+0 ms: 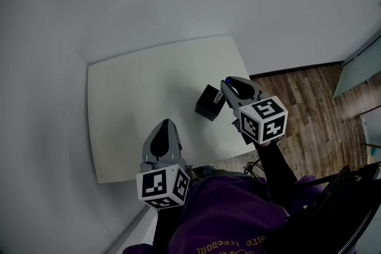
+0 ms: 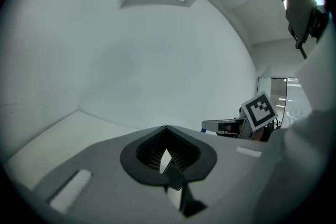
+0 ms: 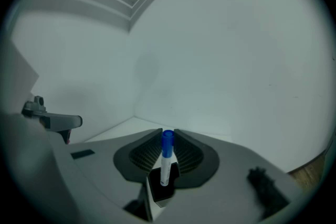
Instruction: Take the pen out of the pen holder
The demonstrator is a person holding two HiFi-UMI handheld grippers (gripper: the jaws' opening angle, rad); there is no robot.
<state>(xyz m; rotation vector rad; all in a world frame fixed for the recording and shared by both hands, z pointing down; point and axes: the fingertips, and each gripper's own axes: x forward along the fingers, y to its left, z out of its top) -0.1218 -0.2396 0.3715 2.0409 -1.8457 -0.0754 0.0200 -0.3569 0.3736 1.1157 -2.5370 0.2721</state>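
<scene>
Blue-capped pen [image 3: 166,161] seemingly in right claw [image 3: 167,133]

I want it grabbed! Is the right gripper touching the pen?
Touching: right gripper view shows the right gripper pinching the pen by its blue cap.

The pen [image 3: 166,160] has a white barrel and a blue cap, and it stands upright in the pen holder [image 3: 159,192], its cap between the jaws of the right gripper [image 3: 168,132]. The holder is a small black box on the white table [image 1: 137,104], near the table's right edge.
</scene>
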